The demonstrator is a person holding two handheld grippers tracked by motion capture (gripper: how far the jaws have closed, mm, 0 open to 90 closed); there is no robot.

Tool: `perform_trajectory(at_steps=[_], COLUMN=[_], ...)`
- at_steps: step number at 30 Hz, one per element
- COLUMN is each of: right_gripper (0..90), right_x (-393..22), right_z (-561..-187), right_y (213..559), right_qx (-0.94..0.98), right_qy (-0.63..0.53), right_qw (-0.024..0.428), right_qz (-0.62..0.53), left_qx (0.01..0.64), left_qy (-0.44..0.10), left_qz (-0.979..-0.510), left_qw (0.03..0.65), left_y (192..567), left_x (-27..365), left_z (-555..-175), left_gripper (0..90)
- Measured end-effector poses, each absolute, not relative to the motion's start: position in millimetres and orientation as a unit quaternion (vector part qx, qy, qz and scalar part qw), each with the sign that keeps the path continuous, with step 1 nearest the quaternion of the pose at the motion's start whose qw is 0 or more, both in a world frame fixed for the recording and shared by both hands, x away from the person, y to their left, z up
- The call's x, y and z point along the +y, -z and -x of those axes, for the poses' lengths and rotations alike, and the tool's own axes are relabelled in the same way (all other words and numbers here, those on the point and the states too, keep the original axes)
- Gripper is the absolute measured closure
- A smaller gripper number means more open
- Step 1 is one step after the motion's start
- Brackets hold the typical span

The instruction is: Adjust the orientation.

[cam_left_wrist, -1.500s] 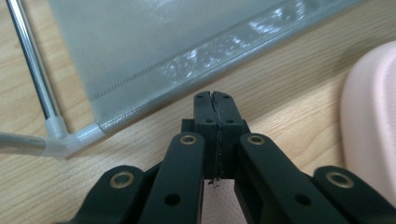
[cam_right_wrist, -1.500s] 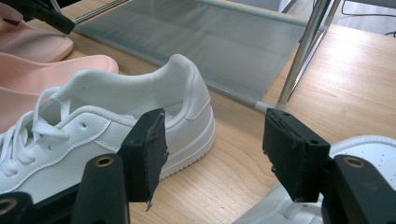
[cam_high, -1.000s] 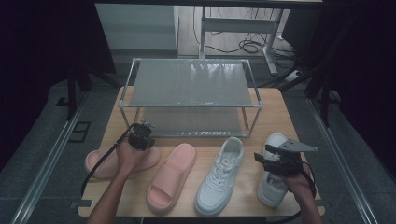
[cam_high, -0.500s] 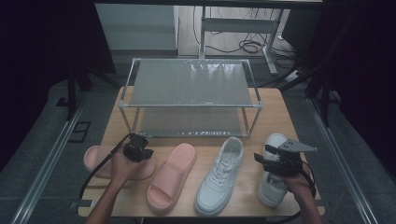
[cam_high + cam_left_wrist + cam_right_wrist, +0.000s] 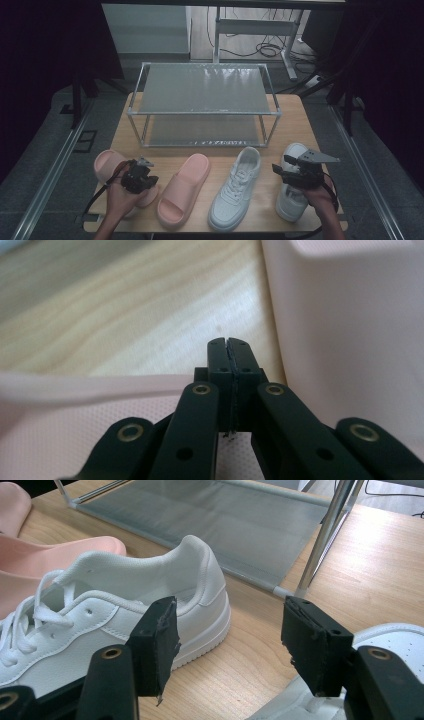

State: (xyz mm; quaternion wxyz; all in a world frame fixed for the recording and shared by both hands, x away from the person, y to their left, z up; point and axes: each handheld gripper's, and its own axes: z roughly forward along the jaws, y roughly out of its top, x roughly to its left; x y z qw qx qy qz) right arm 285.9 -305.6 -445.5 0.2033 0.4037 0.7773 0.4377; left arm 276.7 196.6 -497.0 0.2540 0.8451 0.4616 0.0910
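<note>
A pale wooden tabletop (image 5: 300,112) stood on grey floor in a dark room. The left tool (image 5: 142,167), jaws together, hovered over the left pink slipper (image 5: 107,165); the right tool (image 5: 286,169), jaws apart, hung above the right white sneaker (image 5: 295,150).

On the wooden desk (image 5: 300,115) a two-tier metal shoe rack (image 5: 202,105) stands at the far side, and four shoes lie in a row in front of it: a pink slipper (image 5: 107,165) at the left, a second pink slipper (image 5: 185,187), a white sneaker (image 5: 235,187) and another white sneaker (image 5: 295,197) at the right. The left tongs (image 5: 142,167) sit over the leftmost slipper, held in the person's left hand (image 5: 120,192). The right tongs (image 5: 282,167) hover above the rightmost sneaker, pointing toward the sneaker beside it.
</note>
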Motion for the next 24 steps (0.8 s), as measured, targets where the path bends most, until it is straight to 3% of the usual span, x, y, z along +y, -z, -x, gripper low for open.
perform_trajectory(at_steps=[16, 24], right_gripper=[40.1, 40.0], right_x=[-306, -306], right_z=[-284, -285], right_y=[444, 443], right_qx=[0.777, 0.776], right_qy=[-0.439, -0.439], right_qw=[0.206, 0.206], right_qz=[-0.402, -0.403], left_qx=[0.457, 0.472], left_qy=[-0.103, -0.103], left_qz=[-0.842, -0.811], left_qw=[0.267, 0.329], left_y=[496, 482], left_x=[204, 226], left_z=[-235, -228], left_gripper=[89.8, 90.0])
